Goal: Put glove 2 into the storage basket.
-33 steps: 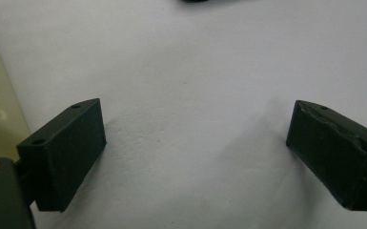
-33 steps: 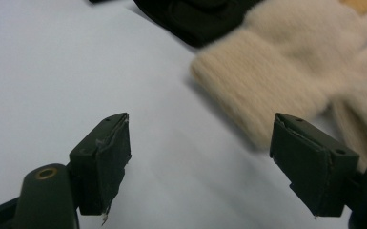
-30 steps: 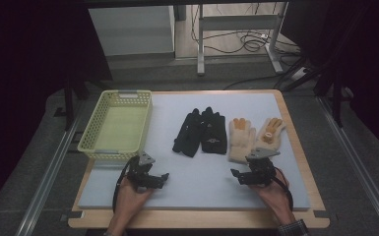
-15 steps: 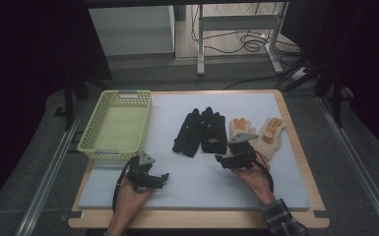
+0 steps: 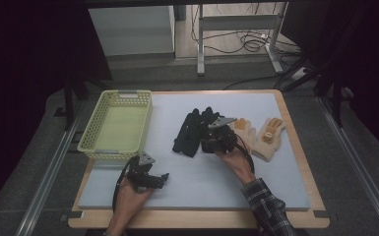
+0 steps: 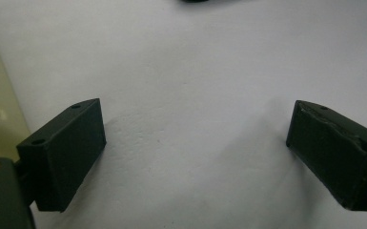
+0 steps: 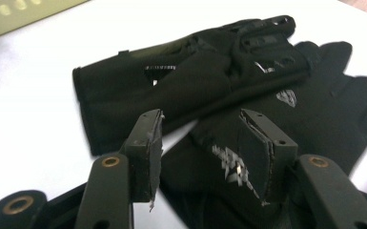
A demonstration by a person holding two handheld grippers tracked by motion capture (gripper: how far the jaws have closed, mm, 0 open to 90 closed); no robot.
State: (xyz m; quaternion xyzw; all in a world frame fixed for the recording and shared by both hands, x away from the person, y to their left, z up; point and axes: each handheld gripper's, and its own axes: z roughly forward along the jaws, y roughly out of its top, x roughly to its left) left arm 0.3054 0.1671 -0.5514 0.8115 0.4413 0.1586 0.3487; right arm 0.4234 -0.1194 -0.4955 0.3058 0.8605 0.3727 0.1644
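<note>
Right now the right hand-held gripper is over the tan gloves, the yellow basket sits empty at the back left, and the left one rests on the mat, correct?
Not quite: the right hand-held gripper is over the black gloves, its jaws just closing around a cuff, as the right gripper view shows. The tan gloves lie beside it, untouched. The yellow basket is empty and the left hand-held gripper rests on the mat.

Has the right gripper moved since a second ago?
Yes. The right gripper left the mat's near right area, passed the tan gloves and now sits over the black gloves, its jaws closing around one's cuff.
</note>
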